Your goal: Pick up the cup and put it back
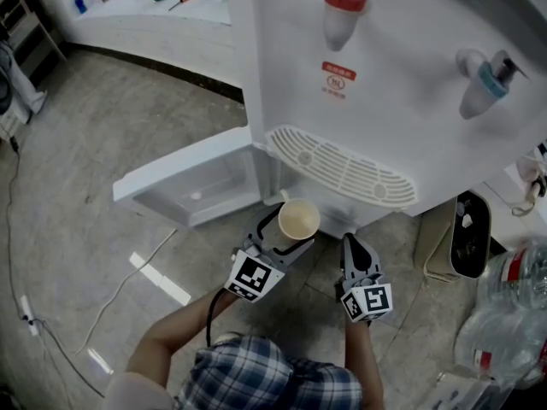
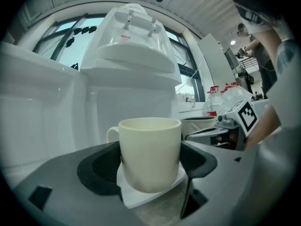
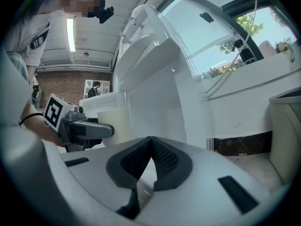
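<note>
Mug (image 2: 150, 152), cream and upright, sits clamped between the jaws of my left gripper (image 1: 286, 239), held level just below the water dispenser's (image 1: 402, 84) drip grille (image 1: 342, 167), I judge for returning it to the open compartment (image 1: 192, 186). My right gripper (image 1: 352, 250) waits beside it, jaws pressed together on nothing.

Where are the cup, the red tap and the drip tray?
cup (image 1: 298, 219), head view, its open mouth.
red tap (image 1: 344, 7), head view, its red collar.
drip tray (image 1: 342, 167), head view, its slotted top.
</note>
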Tool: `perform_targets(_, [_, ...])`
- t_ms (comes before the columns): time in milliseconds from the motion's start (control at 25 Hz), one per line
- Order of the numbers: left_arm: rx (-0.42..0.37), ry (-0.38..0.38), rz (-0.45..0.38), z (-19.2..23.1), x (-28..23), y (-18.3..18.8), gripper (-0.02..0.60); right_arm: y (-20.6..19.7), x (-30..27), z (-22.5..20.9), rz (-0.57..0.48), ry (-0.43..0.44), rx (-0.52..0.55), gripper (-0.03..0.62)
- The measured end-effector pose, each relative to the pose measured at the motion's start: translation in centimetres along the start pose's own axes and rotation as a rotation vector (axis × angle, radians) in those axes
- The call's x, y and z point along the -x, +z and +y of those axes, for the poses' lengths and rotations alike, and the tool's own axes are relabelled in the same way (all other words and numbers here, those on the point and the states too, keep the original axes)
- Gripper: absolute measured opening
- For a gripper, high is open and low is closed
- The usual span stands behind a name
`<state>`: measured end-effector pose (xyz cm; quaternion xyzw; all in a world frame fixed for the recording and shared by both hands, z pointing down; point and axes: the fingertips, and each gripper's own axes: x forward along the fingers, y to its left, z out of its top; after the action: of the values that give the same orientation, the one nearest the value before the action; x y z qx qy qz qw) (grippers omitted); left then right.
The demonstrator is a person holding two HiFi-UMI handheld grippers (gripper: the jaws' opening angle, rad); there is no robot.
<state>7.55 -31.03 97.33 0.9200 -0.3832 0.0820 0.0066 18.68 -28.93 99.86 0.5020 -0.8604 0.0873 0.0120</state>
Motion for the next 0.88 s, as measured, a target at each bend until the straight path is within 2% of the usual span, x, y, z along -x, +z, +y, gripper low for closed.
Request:
perform_targets(120, [0.04,0.014,0.014,0.4,-2.1,-1.1,0.391,-0.2,0.2,0.0,0.008,-0.001,0.003,0.017])
perform_targets(440, [0.082,0.034,0.079,0.8,-9.7,-4.9,0.391,-0.5,0.6,-0.4,0.016,-0.011,-0.003,0.017])
perform_targets(680, [0.078,0.056,0.147,1.7,-14.8,-7.9,0.391,-0.6,0.6,-0.4,0.014,-0.01,-0.01,0.017])
perform_targets(880, [0.078,0.063,0.175,2.0,-16.7,-8.8,0.391,-1.2,0.9,-0.7,0.013,-0.018,-0.019,0.017])
